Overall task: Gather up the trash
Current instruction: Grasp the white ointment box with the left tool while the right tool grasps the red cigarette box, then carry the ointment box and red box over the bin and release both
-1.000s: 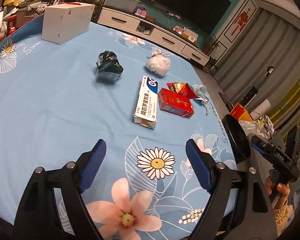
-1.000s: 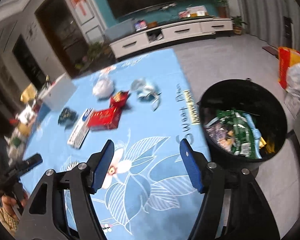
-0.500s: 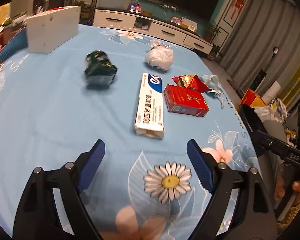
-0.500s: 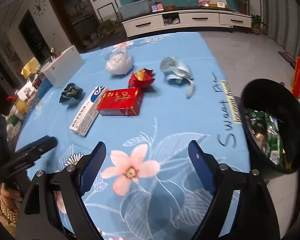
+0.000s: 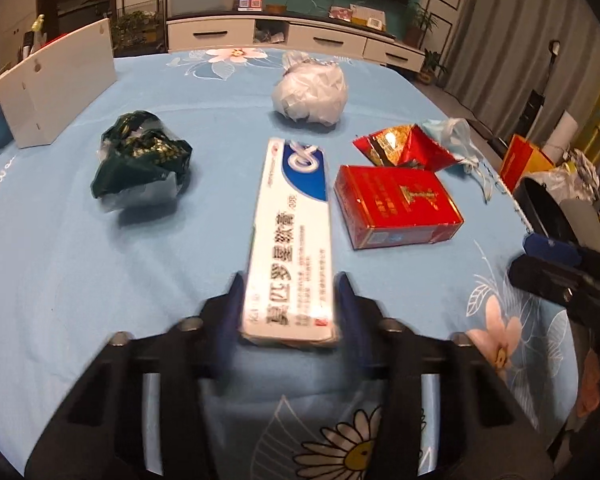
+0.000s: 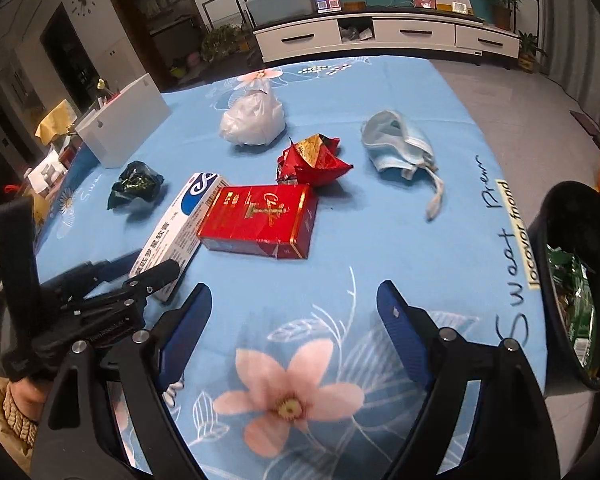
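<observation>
A long white and blue ointment box (image 5: 292,220) lies on the blue flowered tablecloth (image 5: 60,260). My left gripper (image 5: 288,308) is closing around the box's near end, its blurred blue pads against both long sides. Beside it lie a red carton (image 5: 396,208), a crumpled red wrapper (image 5: 404,148), a blue face mask (image 5: 456,136), a white plastic bag ball (image 5: 312,92) and a dark green wrapper (image 5: 140,160). My right gripper (image 6: 292,296) hangs open over a pink flower print, short of the red carton (image 6: 260,216), with nothing between its fingers.
A black bin (image 6: 572,240) holding green packets stands off the table's right edge. A white box (image 6: 124,124) stands at the far left of the table. A low TV cabinet (image 6: 380,32) runs along the back wall. A sleeved hand (image 6: 12,404) holds the left gripper (image 6: 152,268).
Both grippers moved forward over the table toward the trash. The left jaws went from wide open to closed around the ointment box's near end. The right jaws widened a little.
</observation>
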Demonstrator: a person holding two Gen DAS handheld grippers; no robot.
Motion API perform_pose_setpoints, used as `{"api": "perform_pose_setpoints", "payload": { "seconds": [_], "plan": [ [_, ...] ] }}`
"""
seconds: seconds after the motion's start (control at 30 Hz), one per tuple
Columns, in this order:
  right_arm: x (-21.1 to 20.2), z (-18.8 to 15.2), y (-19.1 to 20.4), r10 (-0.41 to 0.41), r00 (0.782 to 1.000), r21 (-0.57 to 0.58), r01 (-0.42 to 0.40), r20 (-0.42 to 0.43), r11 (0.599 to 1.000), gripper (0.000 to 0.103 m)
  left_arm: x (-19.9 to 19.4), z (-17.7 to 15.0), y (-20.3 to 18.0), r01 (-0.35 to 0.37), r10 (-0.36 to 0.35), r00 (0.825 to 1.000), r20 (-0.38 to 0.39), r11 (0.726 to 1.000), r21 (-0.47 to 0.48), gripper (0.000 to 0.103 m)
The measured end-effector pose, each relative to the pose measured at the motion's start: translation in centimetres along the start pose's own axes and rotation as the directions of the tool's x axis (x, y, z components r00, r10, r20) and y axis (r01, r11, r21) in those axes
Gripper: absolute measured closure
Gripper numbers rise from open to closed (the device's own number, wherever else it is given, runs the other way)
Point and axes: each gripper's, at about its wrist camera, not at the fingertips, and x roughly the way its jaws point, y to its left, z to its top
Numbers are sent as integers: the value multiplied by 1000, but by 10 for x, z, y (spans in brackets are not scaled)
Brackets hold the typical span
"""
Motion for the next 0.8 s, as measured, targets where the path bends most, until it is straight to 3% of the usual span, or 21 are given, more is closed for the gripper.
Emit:
{"api": "perform_pose_setpoints", "payload": {
  "seconds": [0.17, 0.27, 0.4, 0.8],
  "plan": [
    [19, 7, 11, 2, 1000, -12, -2, -12, 1000, 20, -18, -5, 9, 27, -26, 999, 47, 999, -30, 62],
    [32, 12, 20, -13, 1000, -28, 12, -22, 1000, 13, -42, -6, 19, 36, -31, 994, 107, 998, -50, 62],
    [45, 23, 35, -34, 999, -49, 34, -2, 998, 12, -63, -5, 31, 28, -17, 988, 152, 997, -68, 62],
    [84, 35, 50, -142, 990, -51, 141, -18, 989, 10, -69, -7, 41, 41, -23, 986, 163, 994, -104, 61]
  ]
}}
